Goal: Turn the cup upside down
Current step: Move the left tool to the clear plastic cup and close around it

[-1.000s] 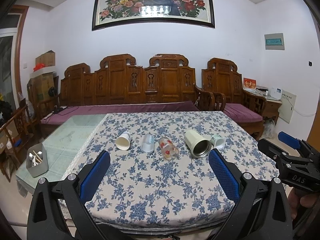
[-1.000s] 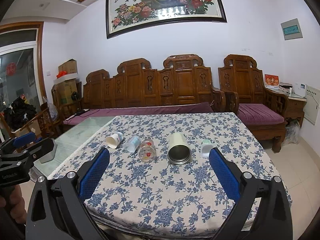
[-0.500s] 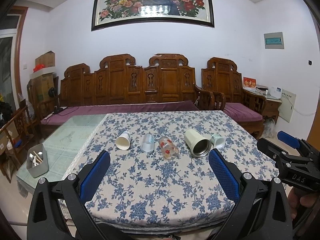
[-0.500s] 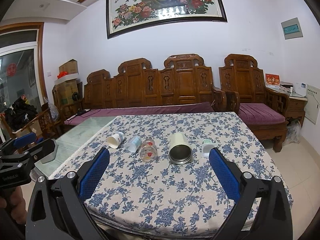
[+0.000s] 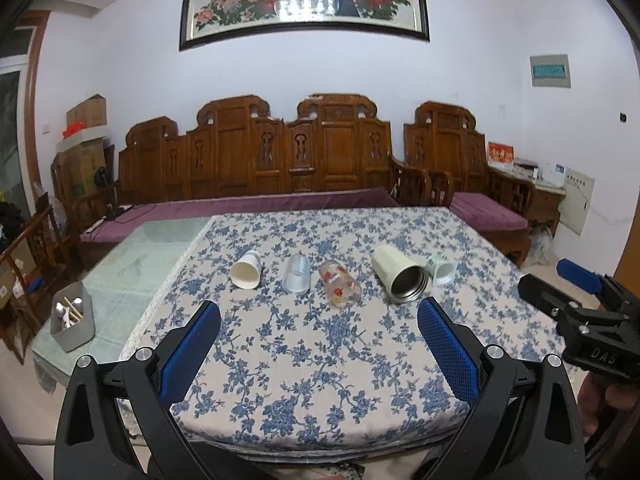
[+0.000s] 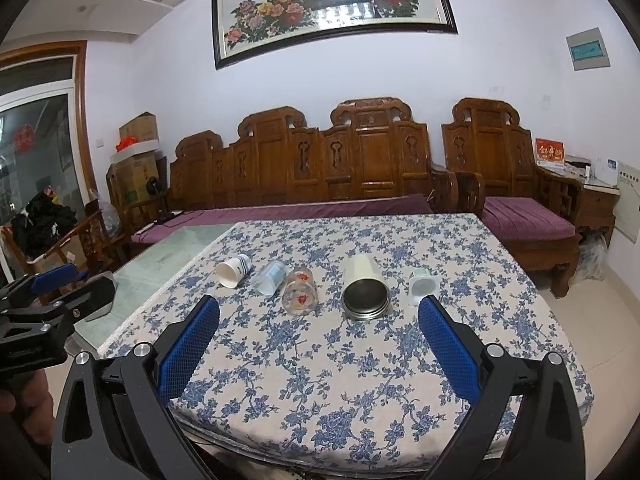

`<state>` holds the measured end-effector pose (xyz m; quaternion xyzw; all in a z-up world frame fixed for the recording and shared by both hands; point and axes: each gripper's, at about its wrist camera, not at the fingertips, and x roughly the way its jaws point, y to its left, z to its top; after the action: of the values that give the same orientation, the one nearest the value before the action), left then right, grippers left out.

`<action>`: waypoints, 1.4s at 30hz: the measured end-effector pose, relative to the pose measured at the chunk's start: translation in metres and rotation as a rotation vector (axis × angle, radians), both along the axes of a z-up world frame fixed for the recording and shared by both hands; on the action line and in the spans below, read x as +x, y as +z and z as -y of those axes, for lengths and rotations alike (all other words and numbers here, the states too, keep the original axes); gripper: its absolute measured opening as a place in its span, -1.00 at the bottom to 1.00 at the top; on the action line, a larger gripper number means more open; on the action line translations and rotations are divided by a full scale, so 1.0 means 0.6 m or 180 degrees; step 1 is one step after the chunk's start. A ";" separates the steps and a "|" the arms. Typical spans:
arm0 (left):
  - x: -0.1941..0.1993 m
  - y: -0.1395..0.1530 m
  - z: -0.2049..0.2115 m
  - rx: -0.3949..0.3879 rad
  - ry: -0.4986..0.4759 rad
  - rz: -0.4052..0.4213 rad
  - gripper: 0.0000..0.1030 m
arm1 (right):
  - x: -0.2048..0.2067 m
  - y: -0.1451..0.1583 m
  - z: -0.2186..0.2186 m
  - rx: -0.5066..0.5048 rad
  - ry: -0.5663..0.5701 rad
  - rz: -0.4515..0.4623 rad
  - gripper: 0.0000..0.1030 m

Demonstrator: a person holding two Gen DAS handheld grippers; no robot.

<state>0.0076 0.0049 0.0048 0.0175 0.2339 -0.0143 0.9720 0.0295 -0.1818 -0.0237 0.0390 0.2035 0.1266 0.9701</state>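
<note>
Several cups lie on their sides in a row on the floral tablecloth [image 5: 312, 352]: a white paper cup [image 5: 246, 270] [image 6: 232, 271], a clear plastic cup [image 5: 297, 273] [image 6: 269, 278], a glass with red flowers [image 5: 339, 289] [image 6: 300, 291], a cream steel-lined tumbler [image 5: 398, 273] [image 6: 365, 288] and a small pale green cup [image 5: 441, 267] [image 6: 422, 285]. My left gripper [image 5: 318, 322] is open and empty, short of the row. My right gripper [image 6: 319, 320] is open and empty, also short of the row.
A grey utensil box [image 5: 73, 322] sits on the bare glass part of the table [image 5: 136, 264] at the left. Carved wooden benches with purple cushions [image 5: 256, 204] stand behind the table. The table's front edge is just below the grippers.
Both grippers have edged slightly forward toward the cups. The cups have not moved.
</note>
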 end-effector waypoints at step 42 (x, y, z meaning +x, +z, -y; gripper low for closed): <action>0.635 -0.240 -0.066 0.0020 -0.0169 -0.1830 0.45 | 0.364 -0.192 -0.055 -0.0136 0.0491 -0.1136 0.55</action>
<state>0.3886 0.0447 -0.1391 0.0219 0.4993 -0.0434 0.8651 0.2479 -0.1488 -0.1387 0.0246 0.3773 0.1873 0.9066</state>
